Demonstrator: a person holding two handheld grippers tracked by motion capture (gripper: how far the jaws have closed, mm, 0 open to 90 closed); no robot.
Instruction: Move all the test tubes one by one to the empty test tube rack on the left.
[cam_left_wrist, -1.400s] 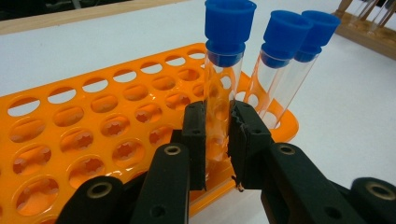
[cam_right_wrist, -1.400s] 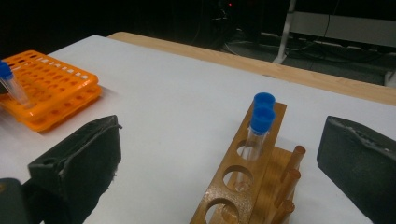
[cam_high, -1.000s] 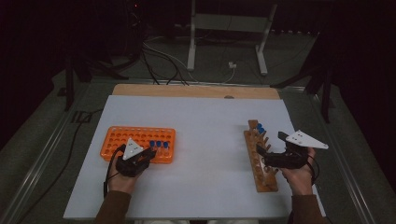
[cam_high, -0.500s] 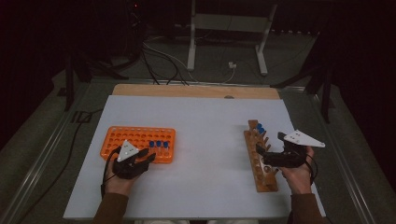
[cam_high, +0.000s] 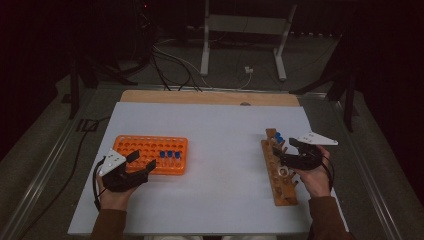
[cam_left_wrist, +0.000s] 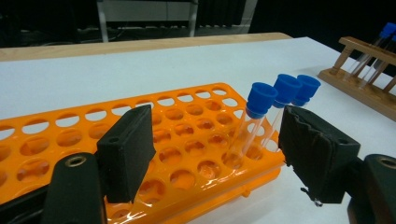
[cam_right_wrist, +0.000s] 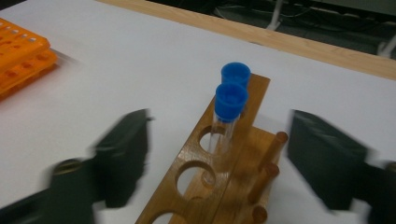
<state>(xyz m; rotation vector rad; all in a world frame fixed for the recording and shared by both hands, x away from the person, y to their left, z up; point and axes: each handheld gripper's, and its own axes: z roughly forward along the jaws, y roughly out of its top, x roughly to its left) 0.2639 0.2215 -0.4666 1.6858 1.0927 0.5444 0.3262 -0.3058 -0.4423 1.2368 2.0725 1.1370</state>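
The high view looks forward and down over the white bench (cam_high: 220, 150). Each gripper view sits low and close: the left faces the orange plastic tube rack (cam_left_wrist: 140, 154), the right the brown wooden tube rack (cam_right_wrist: 219, 177); both racks show from above.

A dim room: grey floor (cam_high: 45, 150), loose cables (cam_high: 170, 57) and a white metal stand (cam_high: 245, 25) behind the table.

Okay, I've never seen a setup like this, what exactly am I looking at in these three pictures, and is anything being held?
A person sits at a white table holding a hand-held two-jaw tool in each hand. One picture looks down from above; the other two come from cameras riding on each tool. The left gripper sits at an orange rack with three blue-capped tubes; its jaws have just been opening and grip nothing. The right gripper is at a wooden rack holding two capped tubes; its jaws have been closing either side of the nearer one, not yet touching.
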